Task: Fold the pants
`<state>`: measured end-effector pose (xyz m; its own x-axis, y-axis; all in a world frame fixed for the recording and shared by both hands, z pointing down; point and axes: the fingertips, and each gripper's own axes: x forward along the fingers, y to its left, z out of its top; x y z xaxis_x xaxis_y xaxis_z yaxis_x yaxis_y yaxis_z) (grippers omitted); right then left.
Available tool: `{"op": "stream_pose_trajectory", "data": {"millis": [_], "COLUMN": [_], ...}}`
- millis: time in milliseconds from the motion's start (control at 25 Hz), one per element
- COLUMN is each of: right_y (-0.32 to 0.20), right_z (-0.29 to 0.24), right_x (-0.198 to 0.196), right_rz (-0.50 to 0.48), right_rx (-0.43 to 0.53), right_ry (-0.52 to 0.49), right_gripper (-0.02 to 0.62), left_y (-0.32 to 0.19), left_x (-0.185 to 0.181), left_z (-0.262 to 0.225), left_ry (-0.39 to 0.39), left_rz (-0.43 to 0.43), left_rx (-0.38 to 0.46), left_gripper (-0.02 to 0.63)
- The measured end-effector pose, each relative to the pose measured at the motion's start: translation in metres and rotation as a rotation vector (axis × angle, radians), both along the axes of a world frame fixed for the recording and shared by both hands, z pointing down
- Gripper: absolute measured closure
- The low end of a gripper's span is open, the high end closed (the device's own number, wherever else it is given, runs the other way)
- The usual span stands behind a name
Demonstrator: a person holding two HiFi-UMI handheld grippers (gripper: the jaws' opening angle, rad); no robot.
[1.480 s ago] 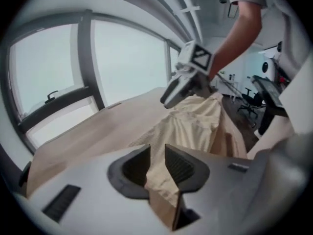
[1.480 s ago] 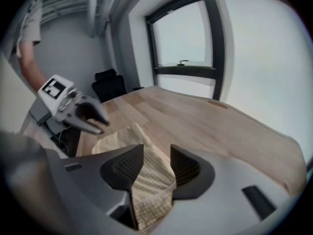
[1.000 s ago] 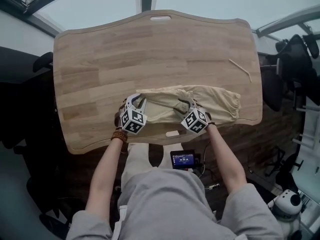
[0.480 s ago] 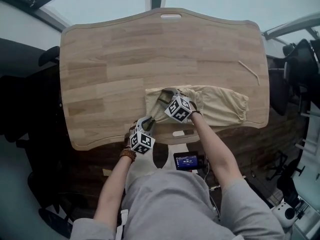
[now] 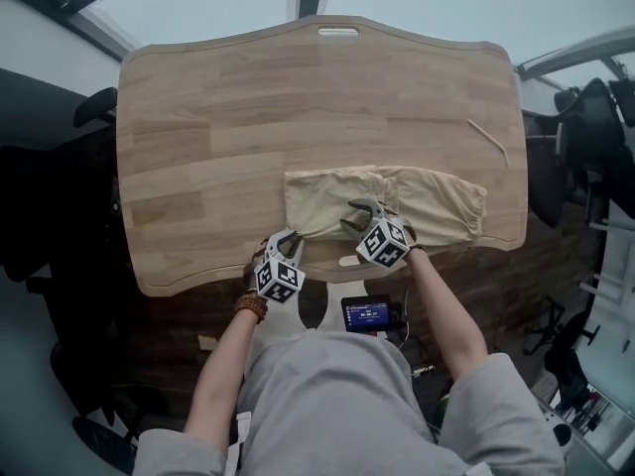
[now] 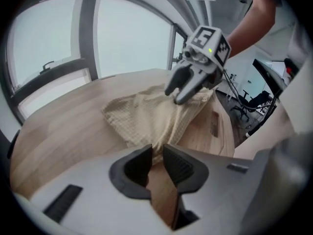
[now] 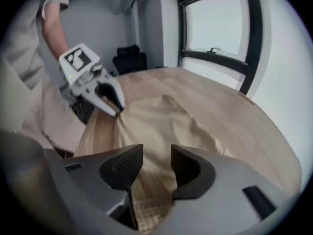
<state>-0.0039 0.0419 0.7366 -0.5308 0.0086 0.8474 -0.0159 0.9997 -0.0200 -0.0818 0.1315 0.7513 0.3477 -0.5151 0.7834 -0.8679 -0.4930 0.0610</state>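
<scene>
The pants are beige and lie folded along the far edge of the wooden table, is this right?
No. In the head view the beige pants lie folded along the near edge of the wooden table, by the person.

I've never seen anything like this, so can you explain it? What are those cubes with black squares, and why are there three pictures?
Those cubes are part of two hand-held grippers, a bit like tongs with two jaws. A person holds one in each hand. The head view comes from a camera on the person's head, looking down at a wooden table. The other two views come from little cameras riding on each gripper. Beige pants lie on the table near the person, and a thin stick lies farther off. The left gripper pinches a corner of the pants. The right gripper is over the pants, and its jaws are closing but not pinching the cloth.
</scene>
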Motion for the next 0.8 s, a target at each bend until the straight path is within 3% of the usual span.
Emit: {"op": "stream_pose_trajectory", "data": {"millis": [80,120,280,440,520,600,720,800], "right_y": [0.011,0.009,-0.044,-0.091,-0.098,-0.099,-0.103,-0.114], "right_z": [0.020,0.018,-0.019,0.013,0.024,0.021,-0.002,-0.022], "right_x": [0.020,0.021,0.010,0.038,0.042,0.039,0.046,0.076], "right_rz": [-0.023,-0.004,0.203,0.321,0.345,0.363,0.387,0.500], "right_rx": [0.013,0.009,0.043,0.101,0.049,-0.009,-0.013,-0.003], "right_ry": [0.079,0.070,-0.077,0.044,0.064,0.070,0.021,-0.034], "right_gripper": [0.420,0.433,0.431,0.433,0.440,0.442,0.428,0.428], "left_y": [0.000,-0.006,-0.043,-0.045,-0.034,-0.029,-0.032,-0.033], "left_x": [0.001,0.005,0.038,0.064,0.067,0.067,0.062,0.054], "left_z": [0.000,-0.008,-0.047,-0.019,0.002,0.009,-0.008,-0.027], "left_ry": [-0.013,-0.019,0.030,0.036,0.010,0.001,0.043,0.092], "left_rz": [-0.002,-0.001,0.038,0.104,0.119,0.111,0.087,0.058], "left_rx": [-0.016,-0.004,0.089,-0.010,-0.054,-0.055,-0.034,-0.008], "left_gripper": [0.531,0.531,0.531,0.531,0.531,0.531,0.531,0.531]}}
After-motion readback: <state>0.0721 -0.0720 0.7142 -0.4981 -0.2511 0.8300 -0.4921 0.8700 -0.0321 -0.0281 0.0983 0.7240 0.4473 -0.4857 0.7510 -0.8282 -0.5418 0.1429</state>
